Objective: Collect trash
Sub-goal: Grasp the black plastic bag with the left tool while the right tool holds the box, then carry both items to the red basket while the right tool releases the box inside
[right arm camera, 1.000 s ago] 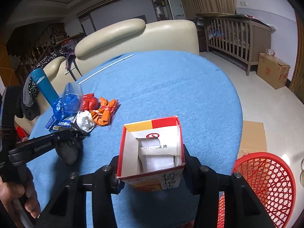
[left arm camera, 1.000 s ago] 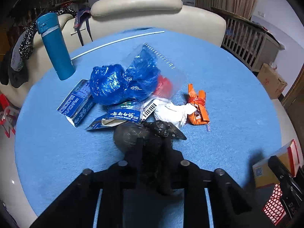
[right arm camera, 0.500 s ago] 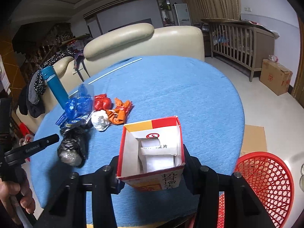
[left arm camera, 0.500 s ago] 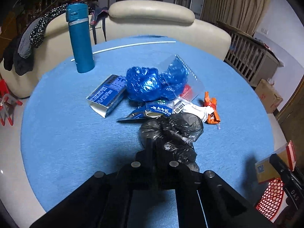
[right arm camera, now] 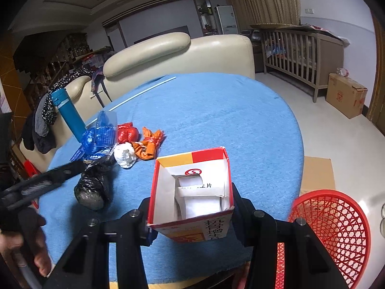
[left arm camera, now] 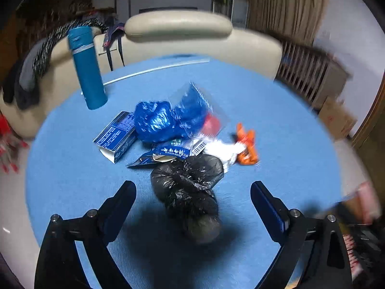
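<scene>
My left gripper [left arm camera: 192,192] is open, its fingers wide apart on either side of a crumpled black plastic bag [left arm camera: 190,192] that lies on the blue round table [left arm camera: 276,110]; the bag also shows in the right wrist view [right arm camera: 95,184]. Behind it lies a trash pile: blue plastic bags [left arm camera: 168,118], a blue carton [left arm camera: 115,136], white tissue [left arm camera: 223,150], an orange wrapper [left arm camera: 246,144]. My right gripper [right arm camera: 190,213] is shut on an open red, yellow and white box [right arm camera: 192,195], held over the table's near edge beside a red mesh basket [right arm camera: 332,231].
A teal bottle [left arm camera: 87,65] stands at the table's far left, a white rod [left arm camera: 156,69] lies behind the pile. A cream sofa [right arm camera: 178,50] is beyond the table. A cardboard box [right arm camera: 346,95] and wooden crib [right arm camera: 303,53] stand on the floor at right.
My left gripper, shut on the black bag a moment ago, has opened and the bag now lies on the table. The right gripper still holds the box, nearly unmoved.
</scene>
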{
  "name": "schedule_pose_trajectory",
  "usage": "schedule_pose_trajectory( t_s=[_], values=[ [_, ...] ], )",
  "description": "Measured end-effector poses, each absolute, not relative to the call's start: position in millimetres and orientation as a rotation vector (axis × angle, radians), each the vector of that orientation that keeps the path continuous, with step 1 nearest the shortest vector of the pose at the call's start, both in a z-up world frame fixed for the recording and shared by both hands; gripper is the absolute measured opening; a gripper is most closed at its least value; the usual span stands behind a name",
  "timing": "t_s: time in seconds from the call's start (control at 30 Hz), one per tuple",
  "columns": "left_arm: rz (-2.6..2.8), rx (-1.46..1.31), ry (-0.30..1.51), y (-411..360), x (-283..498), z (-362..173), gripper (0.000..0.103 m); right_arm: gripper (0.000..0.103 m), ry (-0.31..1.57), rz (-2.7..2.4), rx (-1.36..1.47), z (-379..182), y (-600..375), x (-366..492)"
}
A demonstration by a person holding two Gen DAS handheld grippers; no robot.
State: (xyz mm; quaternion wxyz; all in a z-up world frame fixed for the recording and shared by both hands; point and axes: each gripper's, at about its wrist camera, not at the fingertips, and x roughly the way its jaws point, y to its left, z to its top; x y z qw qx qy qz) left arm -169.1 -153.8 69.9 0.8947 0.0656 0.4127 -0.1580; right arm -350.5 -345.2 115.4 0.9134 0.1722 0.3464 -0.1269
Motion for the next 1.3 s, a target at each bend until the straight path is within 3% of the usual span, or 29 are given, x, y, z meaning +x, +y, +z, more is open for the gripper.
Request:
schedule_pose_trajectory(
  t_s=[0.03,0.07,0.1,0.47,0.97,1.3],
  values=[
    [-0.325,0.155,0.909,-159,-162,59,0.084,0.052,0.714,-0.261,0.357,115,-346,-352],
    [-0.342,0.142,0.944,-161,-157,50,0.060,0.052,0.713,-0.262,0.357,115,-347,-353],
    [-0.329,0.149,0.983,-161,-152,41,0.029,0.052,0.711,-0.263,0.356,116,-348,-354],
    [-0.448,0.085,0.845,-144,-187,95,0.025,0.052,0.686,-0.274,0.361,121,-356,-368],
    [-0.761,0.154,0.744,-220,-266,142,0.025,0.052,0.574,-0.445,0.432,150,-417,-462],
    [-0.926,0.247,0.734,-277,-321,142,0.025,0.052,0.600,-0.552,0.509,123,-457,-511]
  ],
)
